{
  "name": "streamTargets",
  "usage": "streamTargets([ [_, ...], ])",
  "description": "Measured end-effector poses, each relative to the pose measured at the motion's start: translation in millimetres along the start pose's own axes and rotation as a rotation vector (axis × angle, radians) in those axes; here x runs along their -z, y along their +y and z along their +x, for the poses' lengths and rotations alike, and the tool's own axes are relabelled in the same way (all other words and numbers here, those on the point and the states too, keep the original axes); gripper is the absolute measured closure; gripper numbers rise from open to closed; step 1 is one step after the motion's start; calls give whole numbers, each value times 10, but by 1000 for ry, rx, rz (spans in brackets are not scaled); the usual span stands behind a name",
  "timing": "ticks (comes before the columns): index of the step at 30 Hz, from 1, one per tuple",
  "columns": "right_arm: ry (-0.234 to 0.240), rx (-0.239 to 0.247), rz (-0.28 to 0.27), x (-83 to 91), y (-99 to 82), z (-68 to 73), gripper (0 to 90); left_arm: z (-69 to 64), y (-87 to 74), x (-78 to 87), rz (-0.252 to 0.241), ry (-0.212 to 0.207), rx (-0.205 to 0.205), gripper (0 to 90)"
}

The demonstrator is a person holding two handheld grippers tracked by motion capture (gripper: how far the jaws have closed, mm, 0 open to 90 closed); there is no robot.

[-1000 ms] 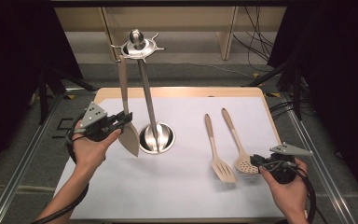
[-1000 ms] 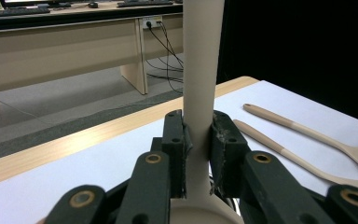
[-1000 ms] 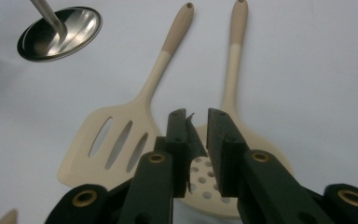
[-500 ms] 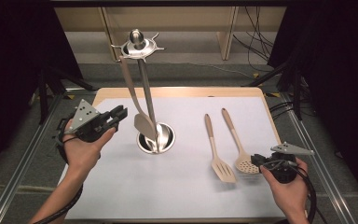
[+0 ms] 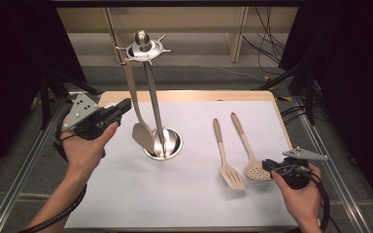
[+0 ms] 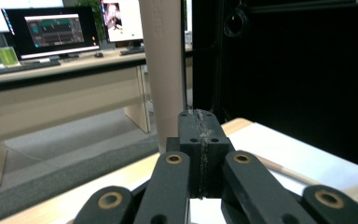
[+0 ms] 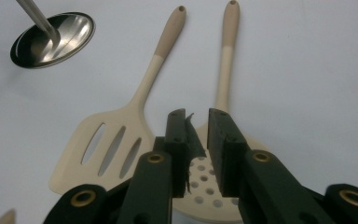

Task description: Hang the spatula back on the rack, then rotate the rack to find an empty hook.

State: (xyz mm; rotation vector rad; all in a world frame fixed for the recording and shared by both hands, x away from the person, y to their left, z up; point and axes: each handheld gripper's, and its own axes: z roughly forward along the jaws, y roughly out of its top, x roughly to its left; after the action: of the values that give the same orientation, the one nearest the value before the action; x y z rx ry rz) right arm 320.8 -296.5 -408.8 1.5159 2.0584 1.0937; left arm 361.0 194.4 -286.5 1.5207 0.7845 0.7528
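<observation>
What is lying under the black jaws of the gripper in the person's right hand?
Under the right gripper lies the round perforated head of a beige skimmer on the white table. The jaws stand slightly apart above it, covering part of the head.

Black curtains (image 5: pixel 9 58) at both sides, grey floor (image 5: pixel 194 51), wooden desk (image 6: pixel 60 93) with lit monitors (image 6: pixel 51 30) beyond.

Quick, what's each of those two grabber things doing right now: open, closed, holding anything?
Left gripper: fingers have just closed, shut together with nothing between them, beside the hanging spatula.
Right gripper: fingers partly open, holding nothing, above the perforated spoon.
</observation>
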Motion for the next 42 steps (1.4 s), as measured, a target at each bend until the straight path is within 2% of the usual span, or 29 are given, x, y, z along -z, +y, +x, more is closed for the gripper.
streamTargets([
  [1,10,22,-3,-6,3,-25,789,-2,17,-3,-1,-1,-4,891],
  [3,4,21,-7,-1,5,-17,789,-19,53,-19,-15,-17,-1,891],
  [6,4,-7,4,4,-3,6,788,-23,123,-41,-30,-18,3,891],
  [7,19,25,-6,-14,-4,-33,788,-22,149,-52,-36,-19,3,891],
  [8,17,11,-1,-15,-7,-21,788,-23,176,-62,-42,-19,1,891],
  [10,8,24,-5,1,-1,-29,788,-24,236,-75,-51,-20,-4,891],
  [11,16,16,-8,-1,2,-28,788,-20,268,-81,-56,-19,-5,892],
  [12,11,-27,-4,10,-1,10,788,-15,300,-87,-58,-16,-6,892],
  [13,-3,-4,-3,18,4,2,788,-16,332,-93,-62,-12,-9,891],
  [14,5,36,-15,8,2,-21,788,-23,362,-99,-68,-11,-10,892],
  [17,26,42,-11,8,-14,-15,788,-43,444,-109,-80,-9,-15,892],
  [18,18,35,-13,15,-17,-6,788,-50,468,-116,-85,-9,-12,892],
  [19,10,2,-2,38,-22,25,788,-53,493,-126,-88,-9,-13,892],
  [20,17,37,-14,35,-20,-3,788,-57,518,-134,-95,-8,-12,892],
  [26,17,38,-12,35,-19,5,788,-22,660,-169,-123,1,-13,892],
  [27,20,11,-14,25,-22,29,788,-8,673,-178,-122,4,-15,892],
  [28,8,49,-11,26,-14,6,789,5,682,-187,-122,9,-12,892],
  [29,15,11,0,24,-18,37,789,18,689,-193,-120,7,-9,892],
  [32,20,8,-10,18,-20,40,788,29,693,-196,-122,8,-4,893],
  [33,20,12,-11,20,-21,35,788,31,693,-194,-124,7,-3,893],
  [34,8,51,-12,28,-15,6,788,36,695,-192,-126,9,1,893],
  [37,9,50,-13,31,-20,3,789,52,697,-188,-127,16,4,893],
  [38,30,42,-17,22,-23,-1,789,68,700,-184,-126,23,1,893],
  [39,11,4,1,45,-25,39,789,78,701,-182,-125,29,-1,893],
  [41,14,13,-4,40,-24,34,789,86,703,-180,-125,35,-4,893],
  [42,24,42,-17,25,-22,2,789,104,705,-176,-125,39,-3,893],
])
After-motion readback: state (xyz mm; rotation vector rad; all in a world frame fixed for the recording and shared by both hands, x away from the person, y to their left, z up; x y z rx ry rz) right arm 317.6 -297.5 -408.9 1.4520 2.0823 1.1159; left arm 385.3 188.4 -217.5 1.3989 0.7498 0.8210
